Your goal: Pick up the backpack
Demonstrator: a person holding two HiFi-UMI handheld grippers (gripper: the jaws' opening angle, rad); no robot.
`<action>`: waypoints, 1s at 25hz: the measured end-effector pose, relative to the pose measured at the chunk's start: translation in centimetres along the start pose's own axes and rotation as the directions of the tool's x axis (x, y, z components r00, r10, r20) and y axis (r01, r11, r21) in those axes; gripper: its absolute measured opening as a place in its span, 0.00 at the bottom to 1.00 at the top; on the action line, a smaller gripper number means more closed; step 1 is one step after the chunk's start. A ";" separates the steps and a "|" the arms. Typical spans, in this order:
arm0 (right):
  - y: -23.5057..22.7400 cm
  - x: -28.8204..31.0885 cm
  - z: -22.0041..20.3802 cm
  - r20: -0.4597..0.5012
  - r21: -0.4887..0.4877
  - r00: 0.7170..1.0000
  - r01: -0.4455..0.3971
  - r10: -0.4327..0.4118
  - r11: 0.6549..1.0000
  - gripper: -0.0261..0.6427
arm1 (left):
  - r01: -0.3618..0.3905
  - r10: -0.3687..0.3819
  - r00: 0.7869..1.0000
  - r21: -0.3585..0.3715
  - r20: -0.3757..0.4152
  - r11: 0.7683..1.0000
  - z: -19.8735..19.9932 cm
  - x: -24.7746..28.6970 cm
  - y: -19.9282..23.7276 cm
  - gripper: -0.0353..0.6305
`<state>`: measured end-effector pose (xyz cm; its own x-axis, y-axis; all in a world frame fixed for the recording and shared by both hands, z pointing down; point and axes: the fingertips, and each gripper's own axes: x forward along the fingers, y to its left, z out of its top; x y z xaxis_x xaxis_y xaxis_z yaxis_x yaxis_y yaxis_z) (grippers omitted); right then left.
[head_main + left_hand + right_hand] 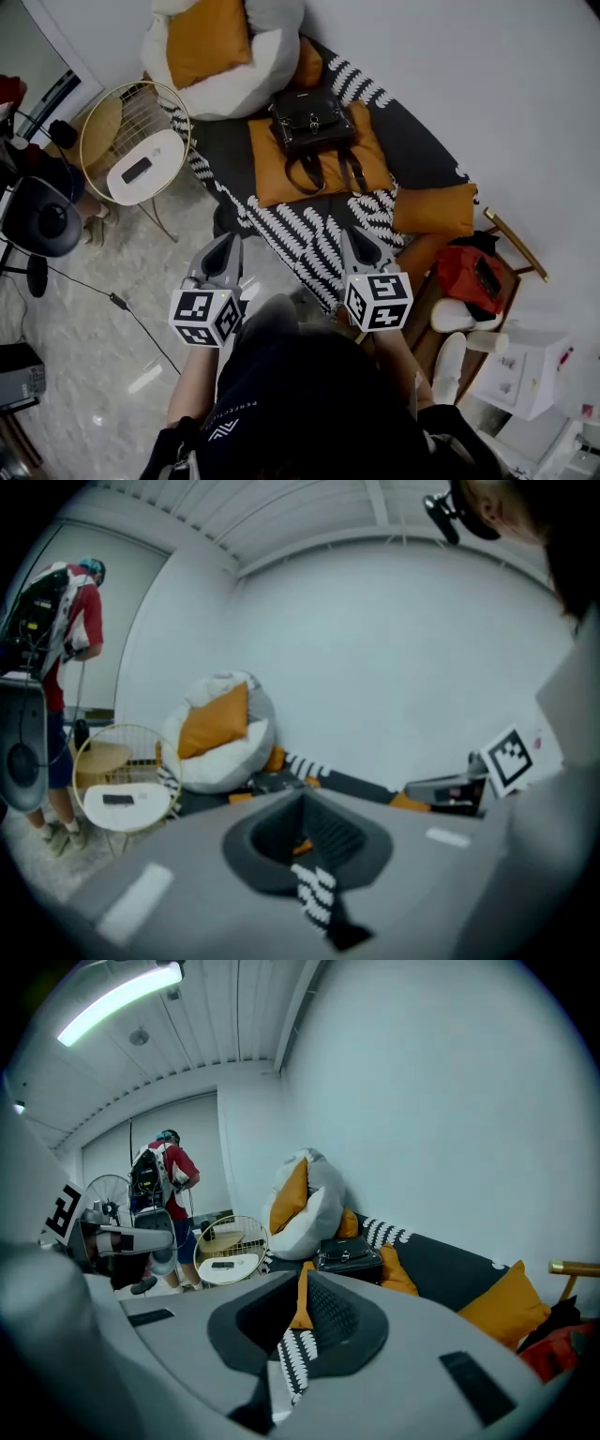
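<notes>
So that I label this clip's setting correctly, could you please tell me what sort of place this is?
Probably a living-room style lounge corner, perhaps a staged one: a low sofa with orange cushions, a white-and-orange beanbag at its end, and a small round side table with a wire frame.

Straight ahead of the jaws, a black-and-white leaf-patterned throw (pixel 309 239) drapes over a dark sofa (pixel 417 145). An orange cushion (pixel 274 171) lies beyond it and a second orange cushion (pixel 433 208) ahead-right. Farther ahead sits a white beanbag (pixel 234 80), ahead-left a round wire side table (pixel 139 141), and right of the jaws a red bag (pixel 466 272).
</notes>
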<state>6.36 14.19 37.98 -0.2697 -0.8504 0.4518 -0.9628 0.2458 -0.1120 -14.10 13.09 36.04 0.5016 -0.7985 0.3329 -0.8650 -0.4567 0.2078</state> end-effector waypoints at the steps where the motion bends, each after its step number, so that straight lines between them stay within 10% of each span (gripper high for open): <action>1: -0.1 0.3 0.1 0.000 -0.001 1.000 -0.002 0.002 1.000 0.06 | 0.001 -0.001 1.000 0.001 -0.003 1.000 0.1 0.3 0.0 0.06; 25: -6.4 13.8 4.0 -0.056 -0.008 0.996 0.063 -0.063 0.998 0.14 | 0.069 -0.072 0.996 -0.051 -0.062 0.996 2.4 17.7 5.8 0.15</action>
<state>8.78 -0.94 41.42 -0.2070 -0.8366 0.5072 -0.9777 0.1956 -0.0764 -10.27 -4.58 40.91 0.5622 -0.7380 0.3732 -0.8267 -0.4898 0.2767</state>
